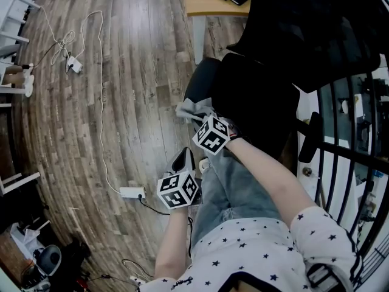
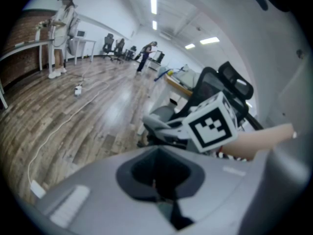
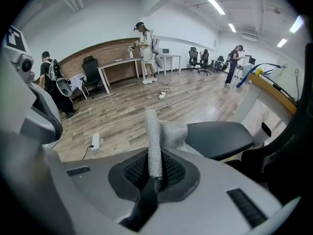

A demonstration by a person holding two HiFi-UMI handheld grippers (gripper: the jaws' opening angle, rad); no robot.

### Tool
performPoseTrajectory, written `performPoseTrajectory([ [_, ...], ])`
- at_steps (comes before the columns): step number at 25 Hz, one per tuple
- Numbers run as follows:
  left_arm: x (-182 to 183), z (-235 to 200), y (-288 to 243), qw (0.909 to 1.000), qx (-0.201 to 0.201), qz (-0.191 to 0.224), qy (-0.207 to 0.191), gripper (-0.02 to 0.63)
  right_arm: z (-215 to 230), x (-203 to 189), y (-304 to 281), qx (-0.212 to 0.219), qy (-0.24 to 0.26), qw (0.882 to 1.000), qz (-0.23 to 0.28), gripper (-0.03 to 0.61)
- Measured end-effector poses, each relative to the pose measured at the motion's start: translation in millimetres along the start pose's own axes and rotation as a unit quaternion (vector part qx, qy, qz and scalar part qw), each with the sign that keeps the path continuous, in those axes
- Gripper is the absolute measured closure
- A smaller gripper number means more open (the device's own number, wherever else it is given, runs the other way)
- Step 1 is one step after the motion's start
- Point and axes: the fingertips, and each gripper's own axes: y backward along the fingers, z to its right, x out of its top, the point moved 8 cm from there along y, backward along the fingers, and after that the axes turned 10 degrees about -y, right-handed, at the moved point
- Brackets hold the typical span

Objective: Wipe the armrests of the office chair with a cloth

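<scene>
the right tool (image 3: pixel 154 173) pinches a fold of the grey cloth (image 3: pixel 164 131) tight, its loose part lying at the near end of the armrest (image 3: pixel 220 137), placed to wipe; the left tool (image 2: pixel 157 187) sits aside, jaws together on nothing.

A grey woven cloth (image 3: pixel 155 141), bunched into an upright ridge with a loose fold behind it, is pinched between the jaws of the right gripper (image 3: pixel 154 174). It sits at the 9 o'clock edge of the black office chair's smooth, level padded armrest (image 3: pixel 220 135). The second armrest (image 1: pixel 310 135) stands at the seat's 3 o'clock.
</scene>
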Motion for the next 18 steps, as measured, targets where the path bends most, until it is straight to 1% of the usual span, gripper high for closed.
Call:
performPoseTrajectory([
  [4, -0.4, -0.4, 3.3, 1.0, 0.0, 0.002, 0.001, 0.606, -5.7, -3.4, -2.4, 0.002, 0.013, 1.0, -0.004, 0.554],
  [9, -2.5, -1.7, 8.0, 1.0, 0.002, 0.006, 0.001, 0.606, -6.5, -2.3, -1.3, -0.005, 0.012, 1.0, -0.002, 0.554],
  [18, 0.3, 2.6, 21.8, 0.9997, -0.001, 0.022, -0.005, 0.606, -23.8, -1.8, 25.2, -0.011, 0.013, 1.0, 0.023, 0.554],
])
